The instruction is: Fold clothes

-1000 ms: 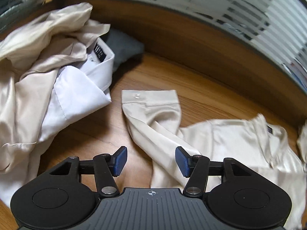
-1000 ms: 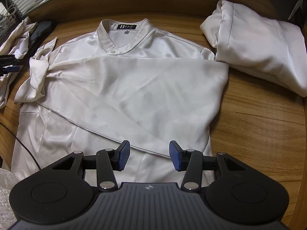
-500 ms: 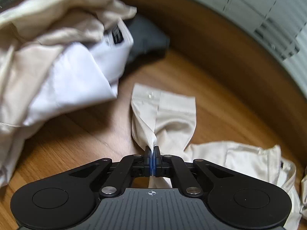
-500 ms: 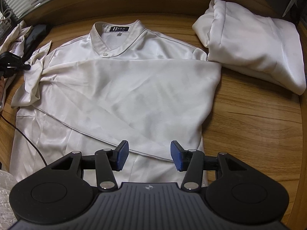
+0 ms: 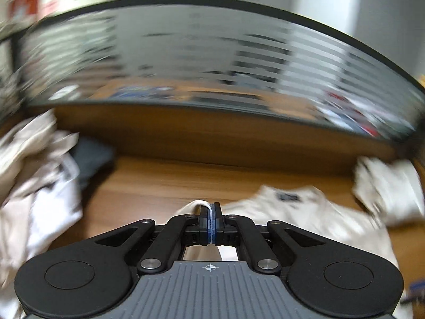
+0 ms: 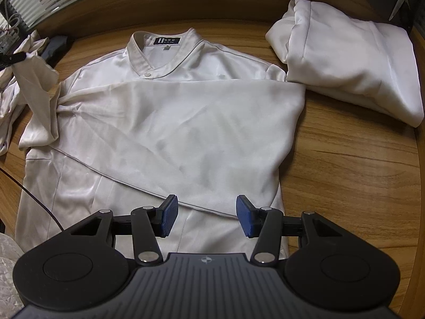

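Note:
A cream satin shirt lies flat on the wooden table, collar away from me, with one sleeve folded across its chest. Its other sleeve is lifted at the left of the right wrist view, held by my left gripper. In the blurred left wrist view my left gripper is shut on a fold of that sleeve, with the shirt's collar label to its right. My right gripper hovers open over the shirt's lower hem, nothing between its fingers.
A folded cream garment lies at the back right, touching the shirt's shoulder. A heap of loose cream and white clothes with a dark grey item fills the left. A black cable crosses the shirt's left side. A raised wooden ledge bounds the far edge.
My left gripper, open a second ago, shut on the sleeve near the cuff and has since lifted it and swung right. The right gripper drifted slightly and stays open.

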`<state>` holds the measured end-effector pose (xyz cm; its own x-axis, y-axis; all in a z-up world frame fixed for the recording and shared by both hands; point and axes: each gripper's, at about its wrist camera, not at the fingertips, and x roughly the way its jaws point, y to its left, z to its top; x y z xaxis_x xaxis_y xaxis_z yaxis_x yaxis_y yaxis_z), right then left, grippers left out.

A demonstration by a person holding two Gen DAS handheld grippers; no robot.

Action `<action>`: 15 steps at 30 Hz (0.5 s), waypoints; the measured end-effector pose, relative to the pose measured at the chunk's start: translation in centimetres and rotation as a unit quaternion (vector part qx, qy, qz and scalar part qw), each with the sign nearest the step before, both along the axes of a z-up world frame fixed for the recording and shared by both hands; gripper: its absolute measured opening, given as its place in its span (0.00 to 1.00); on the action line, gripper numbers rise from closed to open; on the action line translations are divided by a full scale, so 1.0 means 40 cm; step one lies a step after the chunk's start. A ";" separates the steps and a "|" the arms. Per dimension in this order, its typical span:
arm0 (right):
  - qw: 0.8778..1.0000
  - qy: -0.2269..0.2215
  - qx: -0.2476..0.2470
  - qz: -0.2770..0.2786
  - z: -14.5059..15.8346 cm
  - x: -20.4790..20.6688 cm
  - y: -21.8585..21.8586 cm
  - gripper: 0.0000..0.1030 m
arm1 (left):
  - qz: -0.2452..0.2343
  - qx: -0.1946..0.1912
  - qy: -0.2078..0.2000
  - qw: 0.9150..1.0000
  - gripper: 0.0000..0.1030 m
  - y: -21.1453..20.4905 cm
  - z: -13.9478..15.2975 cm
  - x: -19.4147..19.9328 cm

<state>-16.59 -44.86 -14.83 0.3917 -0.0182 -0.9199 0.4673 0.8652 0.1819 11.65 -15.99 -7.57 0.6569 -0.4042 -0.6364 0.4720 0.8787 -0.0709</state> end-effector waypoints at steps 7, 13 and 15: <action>1.000 -0.008 -0.005 -0.004 0.015 -0.015 -0.008 0.53 | -0.131 0.048 0.016 0.990 0.14 -0.140 -0.056 -0.120; 1.000 -0.014 -0.008 -0.008 0.027 -0.024 -0.016 0.54 | -0.214 0.089 0.015 0.973 0.47 -0.184 -0.095 -0.219; 1.000 -0.017 -0.006 -0.009 0.029 -0.020 -0.017 0.54 | -0.229 0.100 0.015 0.968 0.48 -0.185 -0.104 -0.243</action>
